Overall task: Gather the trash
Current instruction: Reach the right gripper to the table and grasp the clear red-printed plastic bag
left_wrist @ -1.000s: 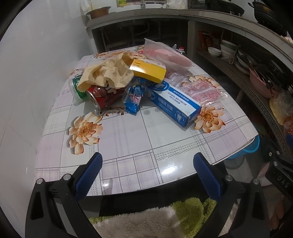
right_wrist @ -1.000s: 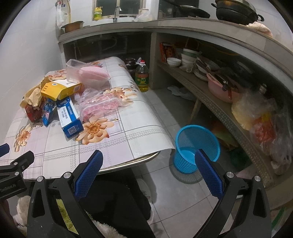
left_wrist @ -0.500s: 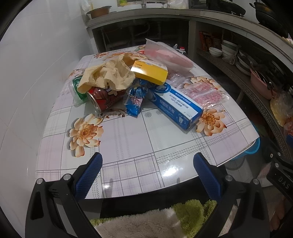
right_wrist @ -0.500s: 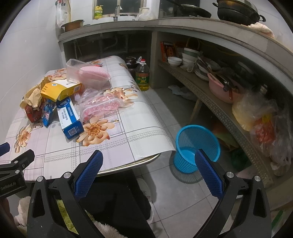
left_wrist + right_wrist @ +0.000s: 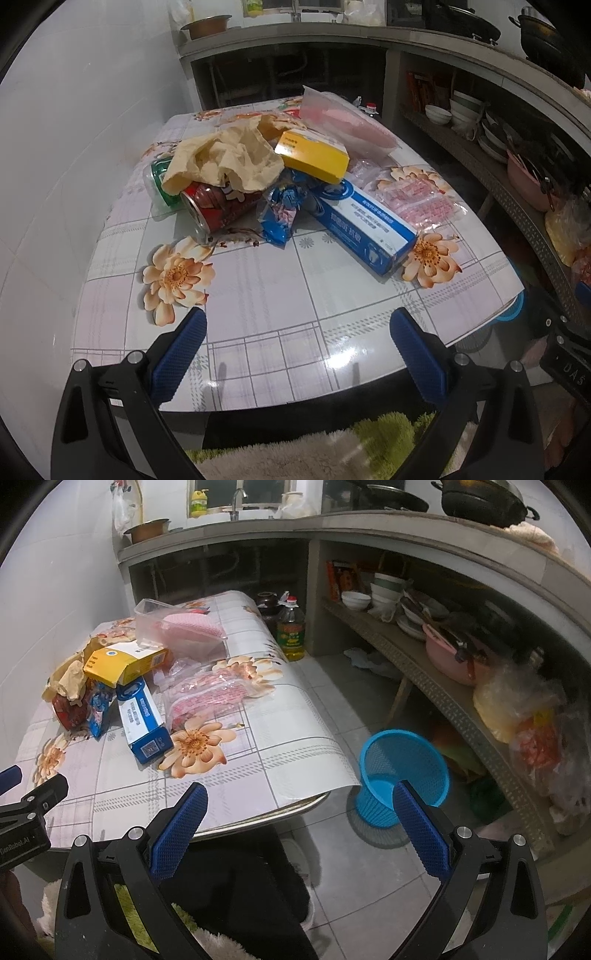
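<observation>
My left gripper [image 5: 295, 332] has moved a bit closer over the desk [image 5: 280, 295], jaws wide open and empty. The right gripper [image 5: 297, 810] stays open and empty too. The trash pile [image 5: 258, 184] waits, probably untouched, bin [image 5: 402, 771] on the floor.

Near half of table [image 5: 295, 295] bare; trash pile [image 5: 280, 184] crowds far half; blue basket [image 5: 402, 771] on open floor beside table.
</observation>
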Motion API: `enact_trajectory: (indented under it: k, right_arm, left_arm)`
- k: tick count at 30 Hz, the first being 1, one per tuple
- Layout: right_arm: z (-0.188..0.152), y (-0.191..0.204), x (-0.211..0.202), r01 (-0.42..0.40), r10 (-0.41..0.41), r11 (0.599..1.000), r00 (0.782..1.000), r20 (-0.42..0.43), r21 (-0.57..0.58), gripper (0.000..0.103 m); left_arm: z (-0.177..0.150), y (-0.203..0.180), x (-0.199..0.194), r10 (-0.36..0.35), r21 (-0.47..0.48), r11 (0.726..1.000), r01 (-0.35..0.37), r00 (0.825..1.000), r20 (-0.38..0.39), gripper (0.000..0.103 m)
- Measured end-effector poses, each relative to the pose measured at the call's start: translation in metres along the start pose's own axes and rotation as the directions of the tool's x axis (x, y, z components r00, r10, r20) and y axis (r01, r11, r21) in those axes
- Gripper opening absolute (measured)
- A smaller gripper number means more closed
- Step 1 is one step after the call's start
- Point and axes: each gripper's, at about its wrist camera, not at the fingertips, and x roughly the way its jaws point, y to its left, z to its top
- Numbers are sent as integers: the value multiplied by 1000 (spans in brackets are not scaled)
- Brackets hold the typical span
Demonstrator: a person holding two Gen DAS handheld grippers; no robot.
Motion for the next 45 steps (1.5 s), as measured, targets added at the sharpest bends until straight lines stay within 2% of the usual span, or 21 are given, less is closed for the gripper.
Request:
enact_trajectory:
  k: [4, 10, 14, 17, 20, 21, 22, 26, 28, 29, 31, 34, 36, 39, 41, 43, 45]
  right_arm:
    - [8, -5, 7, -53, 53, 998, 999, -4, 18, 96]
    - [20, -15, 12, -122, 116, 987, 991, 63, 105, 96]
    - [34, -11, 25, -183, 181, 977, 983, 24, 112, 96]
    - [46, -10, 31, -213, 214, 969, 977, 2, 122, 96]
    - [55, -10, 39, -228, 232, 966, 973, -17, 125, 96]
    - [57, -12, 42, -243, 249, 961, 968, -33, 133, 96]
    - [59, -13, 47, -263, 273, 953, 961, -49, 150, 96]
    - [70, -25, 67, -363, 404, 889, 909, -104, 280, 93]
    - [76, -24, 80, -409, 475, 844, 870, -131, 347, 93]
    - [81, -22, 91, -429, 519, 812, 841, -154, 395, 93]
    - [87, -17, 106, -418, 543, 788, 818, -191, 451, 93]
    - [99, -4, 131, -373, 546, 779, 799, -252, 505, 93]
    - [106, 8, 146, -321, 508, 803, 809, -295, 501, 93]
    - [112, 25, 171, -240, 463, 832, 796, -388, 501, 94]
    - [121, 39, 173, -225, 416, 862, 826, -380, 454, 94]
    - [125, 53, 177, -217, 386, 883, 840, -380, 417, 95]
    - [126, 68, 179, -187, 323, 918, 866, -382, 351, 95]
  left_arm:
    - [3, 6, 3, -4, -12, 1000, 4, 1000, 2, 97]
    - [10, 19, 9, -17, -28, 999, 18, 999, 39, 97]
    - [17, 25, 10, -87, 6, 996, 86, 994, 71, 97]
    - [22, 31, 7, -141, -2, 990, 142, 981, 130, 97]
    - [28, 28, 5, -235, 22, 971, 236, 950, 206, 97]
    - [30, 24, 5, -244, 43, 970, 240, 945, 218, 97]
    - [32, 19, 3, -253, 74, 967, 243, 939, 234, 97]
    - [38, 4, 5, -269, 157, 960, 232, 918, 293, 97]
    - [39, 3, 12, -284, 152, 956, 249, 916, 283, 97]
    - [40, 2, 16, -308, 150, 949, 277, 913, 266, 96]
    - [42, 2, 22, -324, 150, 943, 295, 916, 236, 88]
    - [43, 7, 27, -336, 140, 940, 311, 913, 230, 86]
    - [45, 10, 32, -341, 137, 938, 318, 915, 215, 82]
    - [44, 17, 33, -336, 140, 940, 312, 916, 218, 79]
    - [43, 22, 35, -337, 132, 940, 315, 916, 216, 79]
    - [42, 25, 41, -338, 119, 940, 320, 919, 204, 79]
    - [40, 28, 44, -347, 103, 937, 333, 918, 191, 79]
